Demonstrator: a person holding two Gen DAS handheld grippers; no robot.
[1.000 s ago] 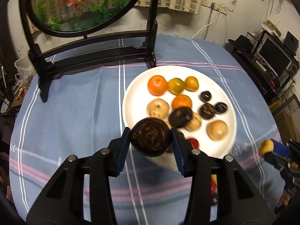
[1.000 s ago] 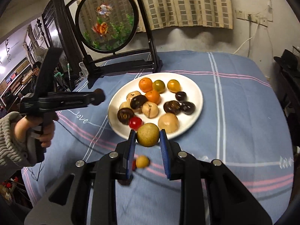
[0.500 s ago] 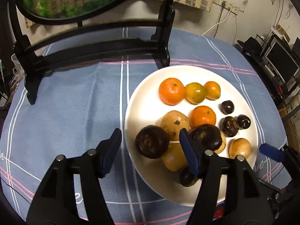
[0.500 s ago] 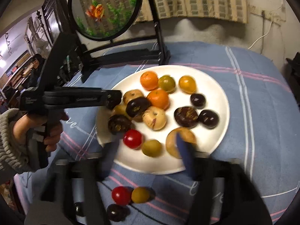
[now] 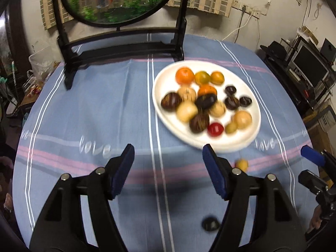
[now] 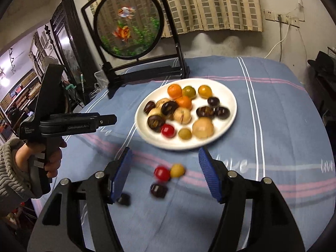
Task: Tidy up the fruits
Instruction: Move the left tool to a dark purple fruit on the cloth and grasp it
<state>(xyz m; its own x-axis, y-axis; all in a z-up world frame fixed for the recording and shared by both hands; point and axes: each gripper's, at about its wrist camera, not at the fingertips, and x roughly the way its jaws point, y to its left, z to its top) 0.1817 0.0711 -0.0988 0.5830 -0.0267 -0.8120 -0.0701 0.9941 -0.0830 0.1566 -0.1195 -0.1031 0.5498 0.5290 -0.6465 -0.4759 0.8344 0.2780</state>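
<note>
Plate (image 6: pixel 229 121), white, on the blue striped counter (image 6: pixel 262 115), heaped with fruit: oranges at its far edge, dark and tan fruit in the middle, a red tomato (image 6: pixel 168 130) and a small green fruit (image 6: pixel 184 134) at its near edge. Loose fruit off the plate, on its near side: a second red tomato (image 6: pixel 162 173) touching a yellow fruit (image 6: pixel 177 170), with two dark fruits (image 6: pixel 158 190) just nearer. Left claw (image 5: pixel 168 170), empty, fingers spread wide, hanging above the cloth short of the plate. Right claw (image 6: pixel 164 173), empty, likewise spread wide, framing the loose fruit. Goldfish screen (image 6: pixel 128 23), round, on a black stand, beyond the plate.
</note>
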